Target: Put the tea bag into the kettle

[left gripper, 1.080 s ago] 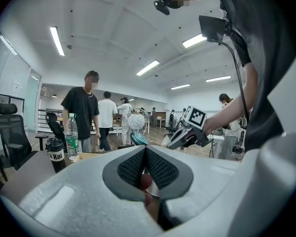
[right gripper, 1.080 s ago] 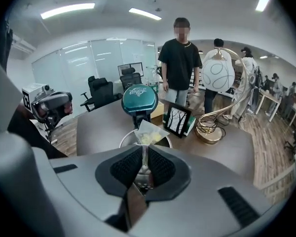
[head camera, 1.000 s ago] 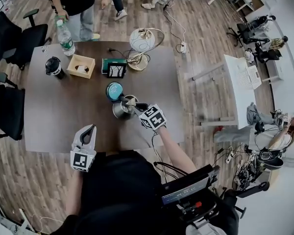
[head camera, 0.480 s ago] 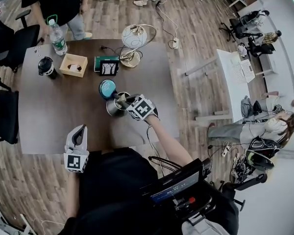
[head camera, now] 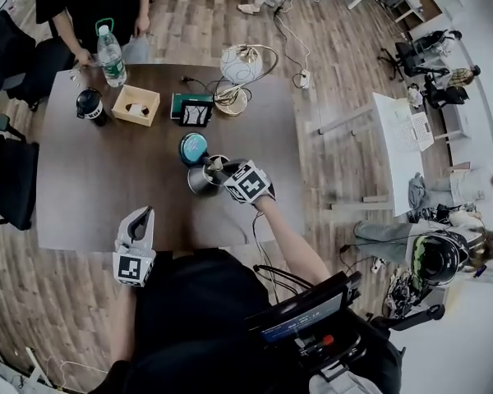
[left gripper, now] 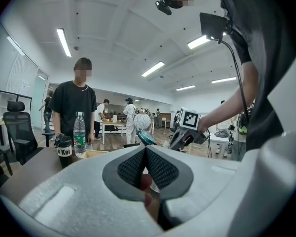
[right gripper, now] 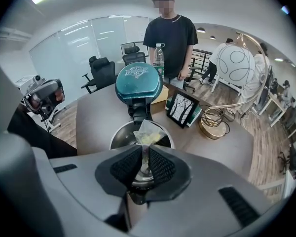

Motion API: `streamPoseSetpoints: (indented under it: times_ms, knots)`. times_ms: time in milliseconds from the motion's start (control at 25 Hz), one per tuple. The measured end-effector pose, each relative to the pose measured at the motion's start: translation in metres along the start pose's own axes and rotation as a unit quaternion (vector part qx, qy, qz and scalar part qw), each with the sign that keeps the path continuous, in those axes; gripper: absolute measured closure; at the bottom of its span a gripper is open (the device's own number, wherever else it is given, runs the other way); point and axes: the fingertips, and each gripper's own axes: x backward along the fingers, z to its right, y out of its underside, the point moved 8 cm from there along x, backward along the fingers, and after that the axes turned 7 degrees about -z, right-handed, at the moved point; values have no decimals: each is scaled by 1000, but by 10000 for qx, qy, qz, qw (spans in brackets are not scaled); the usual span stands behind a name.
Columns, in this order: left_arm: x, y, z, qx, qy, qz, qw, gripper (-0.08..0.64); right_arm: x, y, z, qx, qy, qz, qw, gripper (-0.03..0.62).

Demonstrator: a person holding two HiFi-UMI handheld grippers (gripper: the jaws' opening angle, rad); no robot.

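Observation:
A steel kettle (head camera: 201, 181) stands mid-table with its teal lid (head camera: 192, 148) flipped up. My right gripper (head camera: 221, 171) hovers over the kettle's mouth, shut on a pale tea bag (head camera: 216, 167). In the right gripper view the tea bag (right gripper: 147, 134) sticks out from between the pads, just above the kettle's rim (right gripper: 117, 136), with the lid (right gripper: 138, 82) upright behind it. My left gripper (head camera: 142, 217) rests near the table's front edge, shut with nothing in it. From the left gripper view, past its closed tips (left gripper: 145, 150), the right gripper (left gripper: 186, 134) shows beside the lid (left gripper: 147, 138).
Along the far side stand a water bottle (head camera: 111, 56), a black cup (head camera: 89, 103), a wooden box (head camera: 136, 105), a picture frame (head camera: 191, 110) and a globe lamp (head camera: 238, 71) with its cord. A person (head camera: 90, 6) stands behind the table. Office chairs (head camera: 8, 179) are at the left.
The head view has swayed a little. My right gripper keeps the tea bag over the kettle's mouth, and the left gripper has stayed where it was.

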Motion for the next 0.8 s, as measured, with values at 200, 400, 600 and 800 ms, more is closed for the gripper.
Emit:
streamPoseSetpoints:
  times_ms: [200,400,600,800]
  knots:
    - [4,3,1,-18,44,-15,10000,575,0,0,-2,-71,24,26,10000,549]
    - [6,2,-1,-21,66,-67,10000,575,3,0,-2,-184,-66,134,9997,549]
    - [7,-3,2,-32,79,-57,9999,575,5,2,-3,-216,-122,240,9994,548]
    - [7,-3,3,-100,111,-47,9999,575,4,4,-5,-195,-114,294,9993,532]
